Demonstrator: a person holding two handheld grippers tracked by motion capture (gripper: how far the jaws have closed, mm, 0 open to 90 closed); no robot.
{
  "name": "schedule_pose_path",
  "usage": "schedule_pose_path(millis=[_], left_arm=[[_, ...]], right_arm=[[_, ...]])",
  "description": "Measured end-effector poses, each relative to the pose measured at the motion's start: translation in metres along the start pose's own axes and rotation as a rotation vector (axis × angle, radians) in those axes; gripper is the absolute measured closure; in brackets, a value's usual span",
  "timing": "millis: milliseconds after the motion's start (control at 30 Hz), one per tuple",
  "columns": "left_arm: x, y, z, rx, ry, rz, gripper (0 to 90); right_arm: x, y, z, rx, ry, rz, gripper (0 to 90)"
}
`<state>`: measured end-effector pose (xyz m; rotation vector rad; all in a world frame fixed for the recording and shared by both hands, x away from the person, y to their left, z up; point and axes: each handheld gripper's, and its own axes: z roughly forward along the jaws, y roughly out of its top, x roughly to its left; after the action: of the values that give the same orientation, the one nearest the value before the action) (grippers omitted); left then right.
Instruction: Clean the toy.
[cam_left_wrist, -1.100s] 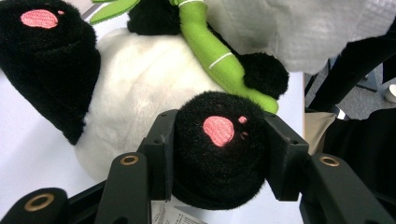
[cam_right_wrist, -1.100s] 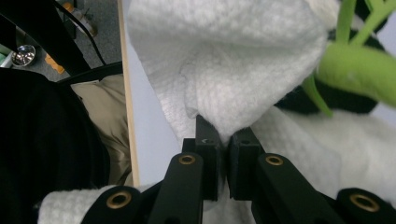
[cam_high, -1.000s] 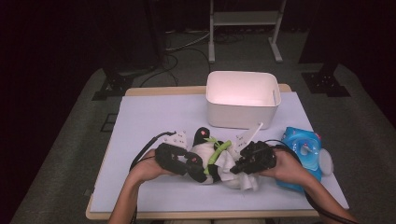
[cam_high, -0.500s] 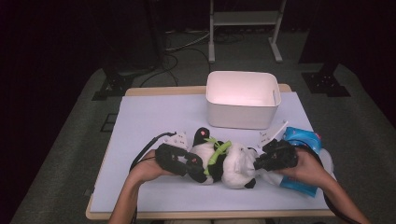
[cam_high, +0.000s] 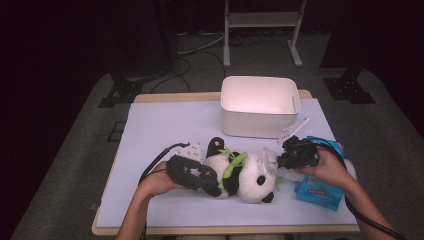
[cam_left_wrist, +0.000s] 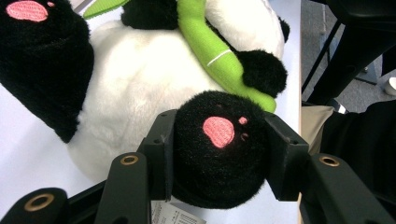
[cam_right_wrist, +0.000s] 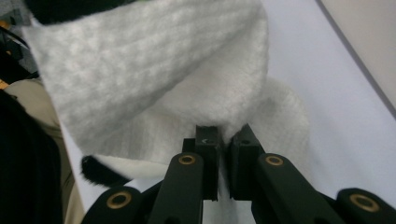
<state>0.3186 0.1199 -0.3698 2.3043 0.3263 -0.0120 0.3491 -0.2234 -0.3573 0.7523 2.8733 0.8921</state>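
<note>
A plush panda (cam_high: 245, 175) lies on its back on the pale mat, a green bamboo stalk (cam_high: 232, 164) across its belly. My left gripper (cam_high: 212, 185) is shut on the panda's black foot (cam_left_wrist: 219, 140), whose pink paw pad faces up between the pads of the left gripper (cam_left_wrist: 219, 154). At the panda's head, my right gripper (cam_high: 280, 161) is shut on a white cloth (cam_high: 267, 159). In the right gripper view the cloth (cam_right_wrist: 154, 79) drapes forward from the pinch of the right gripper (cam_right_wrist: 223, 140) and hides most of the head.
A white open bin (cam_high: 260, 122) stands at the back of the mat (cam_high: 165, 130). A blue wipes packet (cam_high: 320, 190) lies under my right hand near the right edge. A sewn-in label (cam_left_wrist: 173, 214) hangs below the held foot.
My right gripper has moved to the right, away from the panda's body, drawing the white cloth with it. The left gripper and the panda's foot have stayed put.
</note>
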Motion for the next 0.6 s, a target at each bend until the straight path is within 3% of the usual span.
schedule_pose_path(millis=[600], left_arm=[[-0.003,-0.001,0.001,0.015,-0.012,0.012,51.2]], right_arm=[[-0.001,0.055,0.018,0.008,0.033,-0.065,84.0]])
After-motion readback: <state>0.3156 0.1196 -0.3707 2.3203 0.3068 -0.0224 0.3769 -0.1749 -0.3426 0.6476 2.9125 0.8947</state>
